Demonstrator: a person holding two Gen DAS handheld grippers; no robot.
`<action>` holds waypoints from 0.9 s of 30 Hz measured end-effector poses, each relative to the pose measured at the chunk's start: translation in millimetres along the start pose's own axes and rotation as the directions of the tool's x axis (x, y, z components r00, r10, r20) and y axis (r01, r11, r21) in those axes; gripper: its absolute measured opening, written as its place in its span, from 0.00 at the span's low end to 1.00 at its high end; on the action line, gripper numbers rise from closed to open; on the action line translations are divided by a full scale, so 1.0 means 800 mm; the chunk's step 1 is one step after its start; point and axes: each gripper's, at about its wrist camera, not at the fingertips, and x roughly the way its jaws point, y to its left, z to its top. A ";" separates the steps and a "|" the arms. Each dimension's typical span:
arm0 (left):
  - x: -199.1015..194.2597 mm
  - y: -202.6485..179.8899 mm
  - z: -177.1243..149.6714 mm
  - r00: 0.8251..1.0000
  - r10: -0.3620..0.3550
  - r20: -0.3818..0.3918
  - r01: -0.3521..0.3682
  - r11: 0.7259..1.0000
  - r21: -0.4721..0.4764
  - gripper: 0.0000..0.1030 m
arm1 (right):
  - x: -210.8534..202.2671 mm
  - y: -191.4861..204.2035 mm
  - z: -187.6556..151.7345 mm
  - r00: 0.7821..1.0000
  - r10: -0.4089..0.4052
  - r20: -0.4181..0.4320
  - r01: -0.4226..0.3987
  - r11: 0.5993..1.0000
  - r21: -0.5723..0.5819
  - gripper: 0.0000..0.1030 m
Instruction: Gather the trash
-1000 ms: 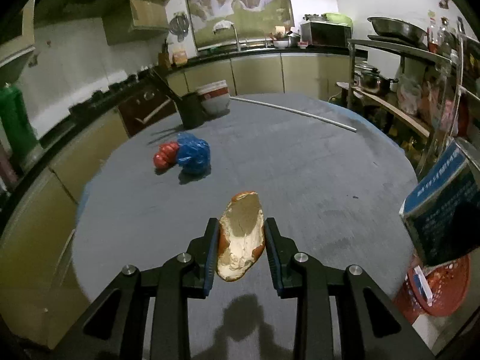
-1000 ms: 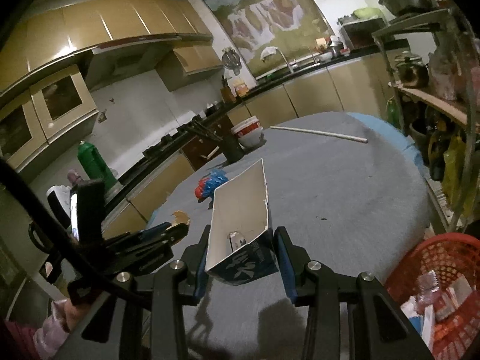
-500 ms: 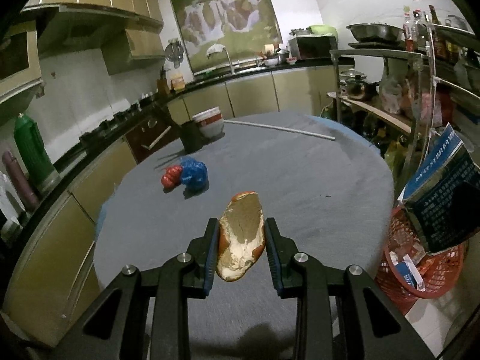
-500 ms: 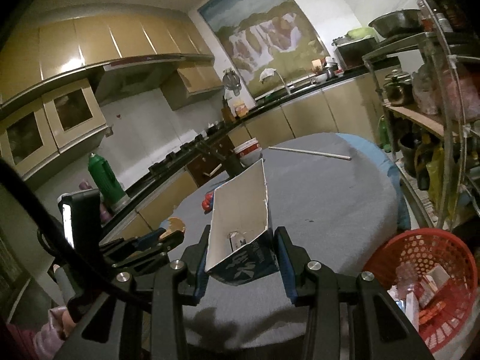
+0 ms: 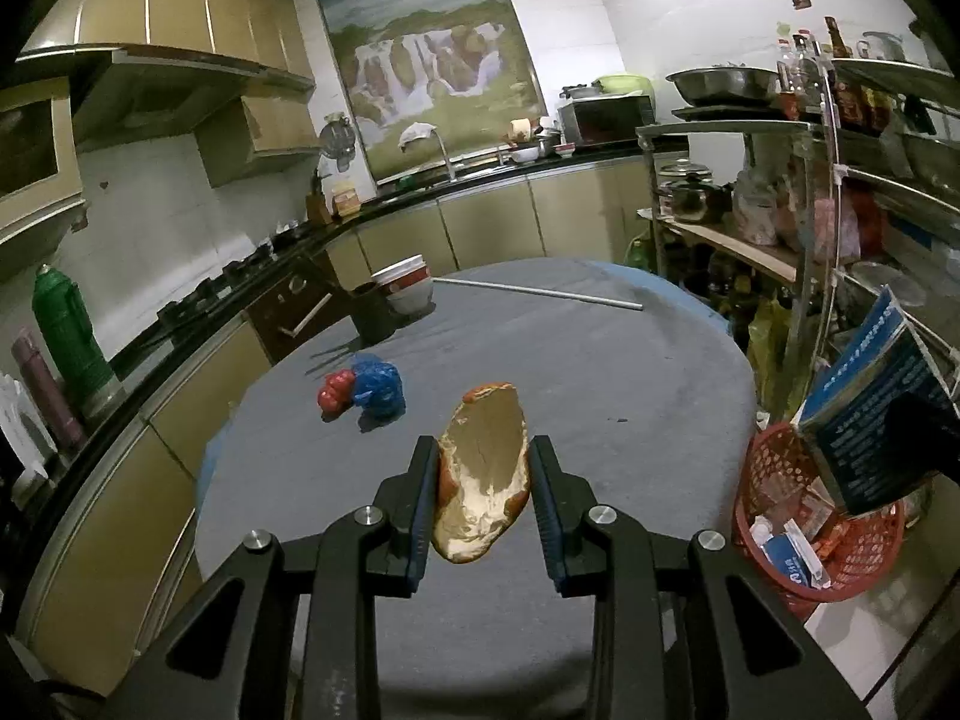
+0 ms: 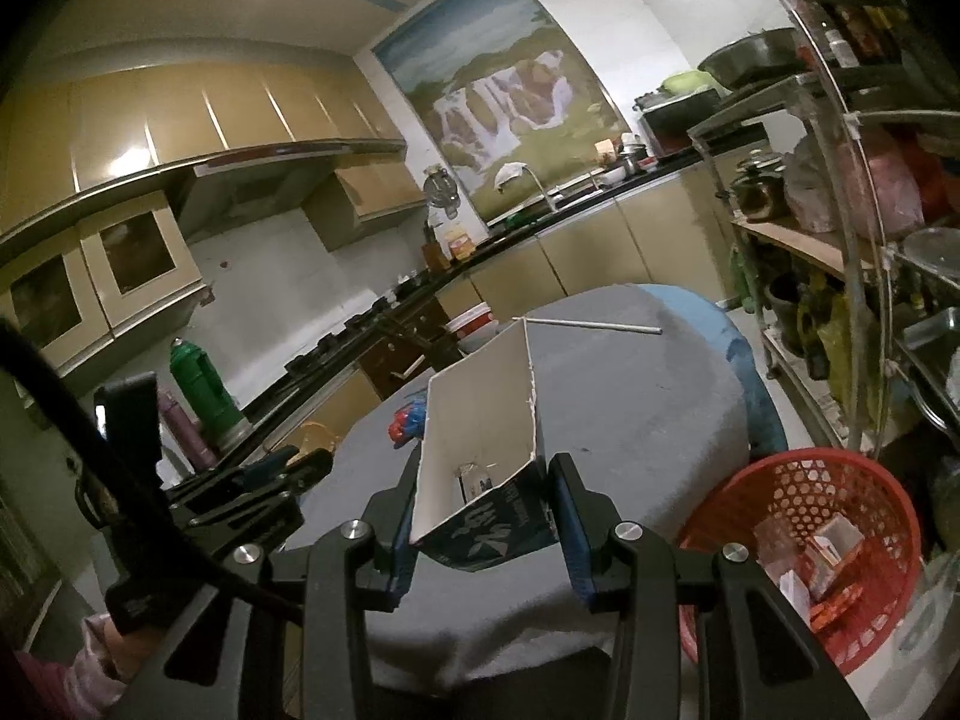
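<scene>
left tongs: the left tongs [image 5: 483, 489] pinch a peel [image 5: 483, 474] between the blue pads, both pads pressed on its edges, so it hangs clear above the desk [image 5: 630, 396] instead of lying on it.
right tongs: the right tongs [image 6: 483, 501] pinch a carton [image 6: 480, 468] by its lower printed end, the cut-open mouth tilted up and away; held that way, I judge, so nothing left inside spills on the way.
basket: a red basket [image 6: 798, 474] stands on the floor just beside the desk edge, low at the right in both views, already holding small boxes and wrappers; both loads are probably meant for it, the carton being the nearer.
peel: pale, dry and cupped inside, with an orange-brown rim; light and stiff enough to keep its shape in the grip. Whether it is fruit skin or a bread crust I cannot tell.
carton: white inside, dark blue with white print outside, one torn edge; a small shiny bit shows at the bottom.
left on desk: a red and blue bag [image 5: 366, 393], crumpled, sits well apart from both tongs, toward the far left; it looks like trash not yet picked up.
other things: bowls [image 5: 408, 288], a dark cup [image 5: 372, 318] and a thin white rod [image 5: 540, 293] lie at the far edge, likely not trash.
</scene>
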 end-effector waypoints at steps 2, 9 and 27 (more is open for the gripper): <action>-0.001 -0.004 0.001 1.000 -0.002 0.000 0.002 1.000 0.004 0.31 | -0.001 -0.002 -0.002 1.000 -0.002 -0.002 0.002 1.000 0.004 0.41; -0.006 -0.013 0.003 1.000 -0.006 0.006 0.006 1.000 0.012 0.31 | -0.003 -0.002 -0.003 1.000 0.000 -0.005 0.000 1.000 0.009 0.41; -0.008 -0.025 0.005 1.000 -0.016 0.002 0.016 0.999 0.035 0.31 | -0.005 -0.004 -0.003 1.000 -0.004 0.000 0.004 1.000 0.006 0.41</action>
